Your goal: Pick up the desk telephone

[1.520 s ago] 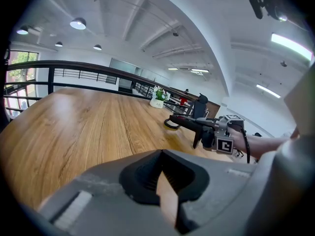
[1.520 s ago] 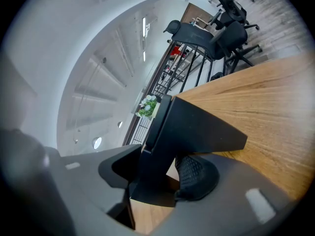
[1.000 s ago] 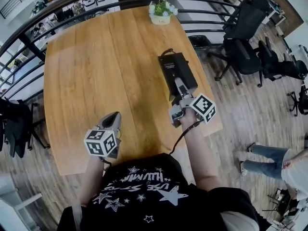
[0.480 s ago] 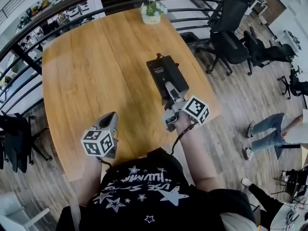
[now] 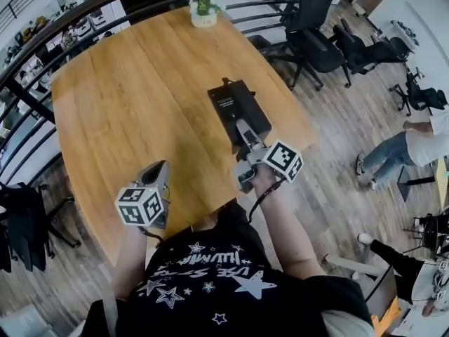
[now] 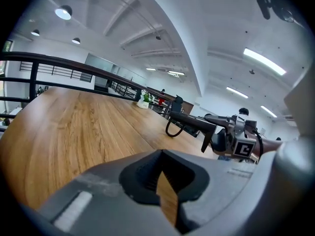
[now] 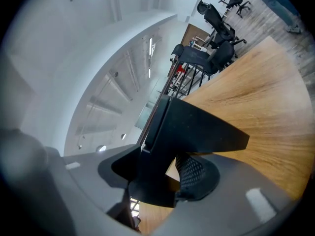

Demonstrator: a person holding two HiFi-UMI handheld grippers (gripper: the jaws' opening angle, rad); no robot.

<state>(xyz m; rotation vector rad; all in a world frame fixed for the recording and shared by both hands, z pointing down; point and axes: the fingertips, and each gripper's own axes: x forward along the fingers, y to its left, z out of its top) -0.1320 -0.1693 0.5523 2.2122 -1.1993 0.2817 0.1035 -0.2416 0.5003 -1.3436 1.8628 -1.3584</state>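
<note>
Head view: right forearm reaches out past the near edge of the desk (image 5: 119, 104). The right gripper (image 5: 242, 133) is clamped on the near end of the desk telephone (image 5: 235, 107), which sits over the desk's right side near the right edge. The left gripper (image 5: 161, 167) hovers by the near edge, pointing forward.

Left gripper view: jaws are drawn to a thin slit with nothing between them. The telephone looks raised off the wood, its cord (image 6: 172, 129) looping below.

Right gripper view: both pads press the telephone's black body, which is tilted.
</note>
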